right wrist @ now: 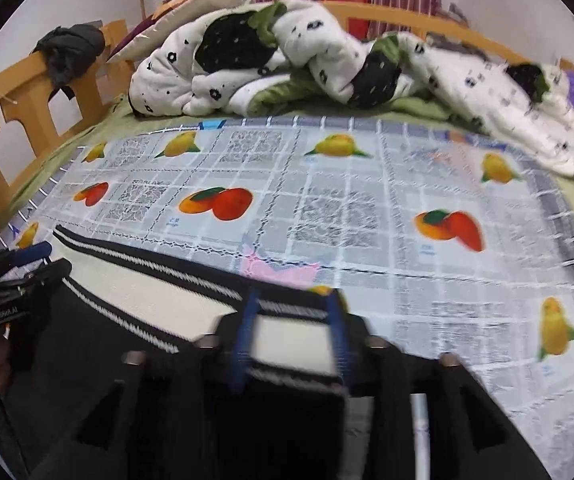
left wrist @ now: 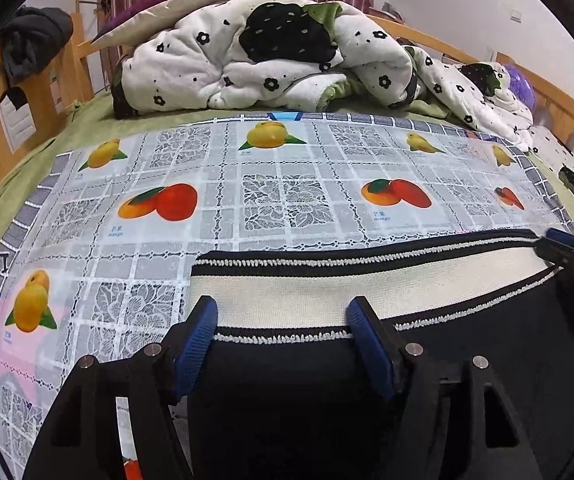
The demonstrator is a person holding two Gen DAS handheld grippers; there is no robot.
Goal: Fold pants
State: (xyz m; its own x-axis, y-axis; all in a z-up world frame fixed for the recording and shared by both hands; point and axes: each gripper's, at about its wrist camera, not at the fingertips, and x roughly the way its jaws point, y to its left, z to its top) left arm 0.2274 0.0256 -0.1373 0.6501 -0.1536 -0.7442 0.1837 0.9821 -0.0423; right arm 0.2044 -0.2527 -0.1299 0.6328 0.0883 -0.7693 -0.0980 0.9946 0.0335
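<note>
While the black pants (left wrist: 307, 380) lie on a fruit-print cloth (left wrist: 287, 200) over the bed (left wrist: 15, 184), the left gripper (left wrist: 281, 320) hangs released above their cream-striped waistband. The right gripper (right wrist: 291, 336), blurred, straddles the band's other end, jaws parted.

The right gripper (right wrist: 291, 334) and the pants (right wrist: 127, 344) waistband between its fingers are smeared by motion blur; the pants run off the bottom edge; the left gripper (right wrist: 31, 258) is cut by the left edge.
</note>
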